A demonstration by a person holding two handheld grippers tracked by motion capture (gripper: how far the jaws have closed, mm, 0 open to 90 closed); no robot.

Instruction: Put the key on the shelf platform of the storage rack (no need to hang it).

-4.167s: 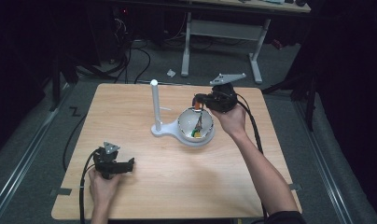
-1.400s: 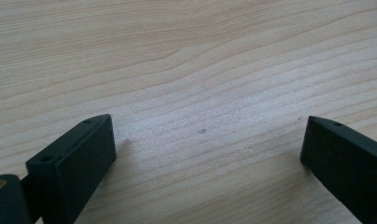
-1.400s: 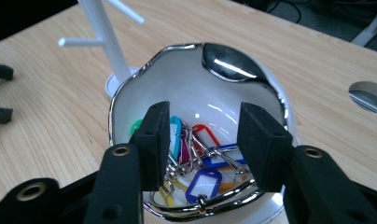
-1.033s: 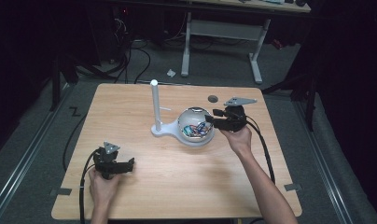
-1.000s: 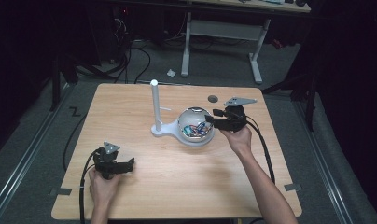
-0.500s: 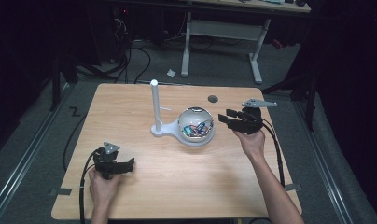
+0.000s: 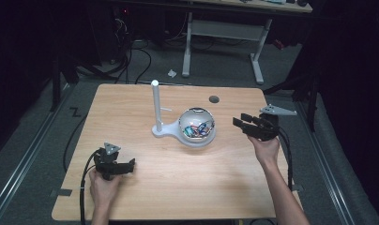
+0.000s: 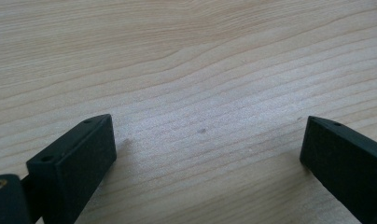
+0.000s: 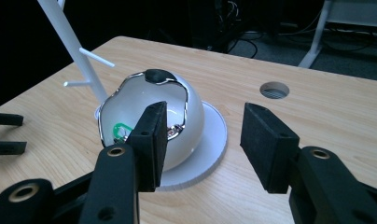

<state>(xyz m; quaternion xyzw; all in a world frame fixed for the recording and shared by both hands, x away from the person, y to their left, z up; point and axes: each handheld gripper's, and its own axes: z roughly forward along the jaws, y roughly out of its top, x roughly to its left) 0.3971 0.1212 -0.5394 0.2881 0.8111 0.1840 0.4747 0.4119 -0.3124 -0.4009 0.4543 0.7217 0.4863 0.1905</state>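
Glossy white egg-shaped bowl (image 7: 197, 127), jagged rim.

Bowl (image 7: 197, 127) mid-table (image 7: 178, 187), post (image 7: 155, 105) just left, hole (image 7: 214, 99) behind.

Left gripper (image 7: 131, 165): black body, short and blocky; a small grey three-cornered plate sits on top.
Left gripper jaws: two matt black rectangular blocks with squared edges; small round holes show in their upper faces, and a brass-coloured insert is set in the mount at the lower left of the left gripper view.
Left cable: black, trailing from the rear of the body in a loop.
Right gripper (image 7: 238, 123): black body, with a larger grey three-cornered plate on top.
Right gripper jaws: flat black pads on black arms, each arm with round screw holes, some brass-lined.
Right cable: black, running back along the forearm.
Forearms: bare, no sleeves visible.
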